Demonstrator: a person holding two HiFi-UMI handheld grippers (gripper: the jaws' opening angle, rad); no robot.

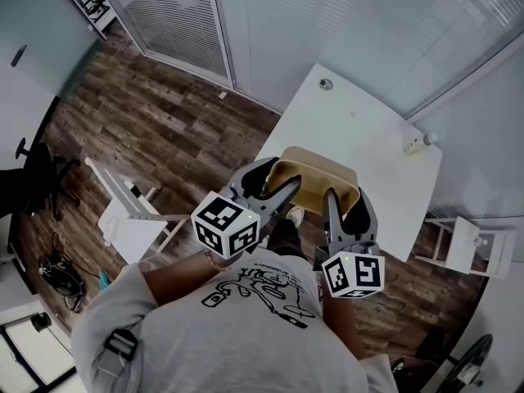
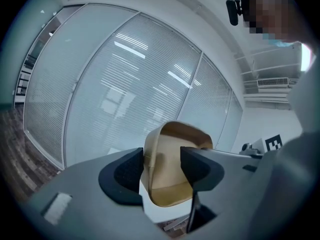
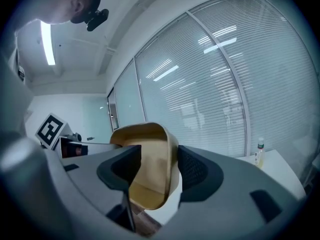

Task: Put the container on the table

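A tan open container hangs over the near edge of the white table, held between both grippers. My left gripper is shut on its left wall and my right gripper on its right wall. In the left gripper view the container tilts up between the jaws of the left gripper, its wall against the left pad. The right gripper view has the container with its wall against the right pad of the right gripper. Its underside is hidden.
A small bottle stands near the table's far right edge, also in the right gripper view as a bottle. A small round object lies at the far end. White stools flank the table on the wood floor. Glass walls with blinds lie beyond.
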